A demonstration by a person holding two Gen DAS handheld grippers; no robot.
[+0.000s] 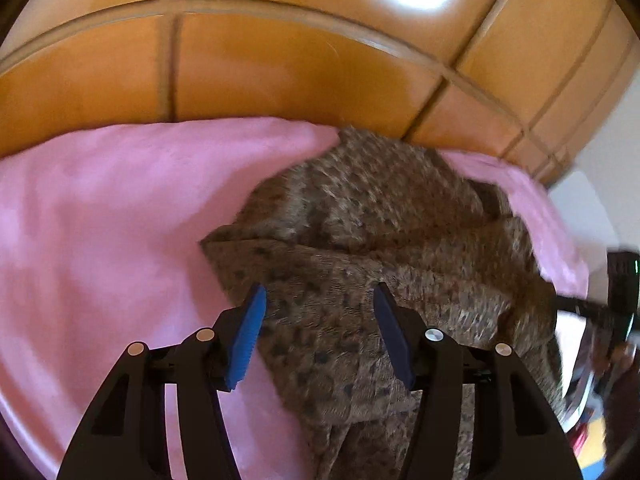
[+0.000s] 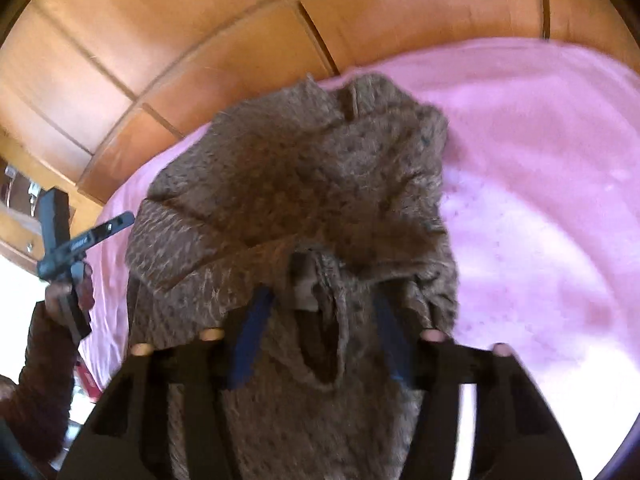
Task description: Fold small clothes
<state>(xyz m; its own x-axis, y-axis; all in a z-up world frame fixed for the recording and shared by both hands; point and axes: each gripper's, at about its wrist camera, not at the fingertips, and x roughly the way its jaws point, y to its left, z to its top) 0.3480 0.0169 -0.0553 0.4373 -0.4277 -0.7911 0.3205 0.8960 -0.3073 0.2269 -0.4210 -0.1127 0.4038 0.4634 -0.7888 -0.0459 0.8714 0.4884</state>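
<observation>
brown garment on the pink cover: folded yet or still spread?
Neither: the brown garment lies bunched in overlapping creases on the pink cover, no neat fold.

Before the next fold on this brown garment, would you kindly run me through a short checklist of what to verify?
1. Brown spotted garment lies on the pink cover: ok.
2. Garment spread flat: not ok, it is bunched and creased.
3. Left gripper jaws apart over the garment's near part, pads not pressing cloth: ok.
4. Right gripper has cloth between its blue pads: ok; whether they pinch it: cannot tell, the view is blurred.
5. Bare cover beside the garment to fold onto: ok.
</observation>
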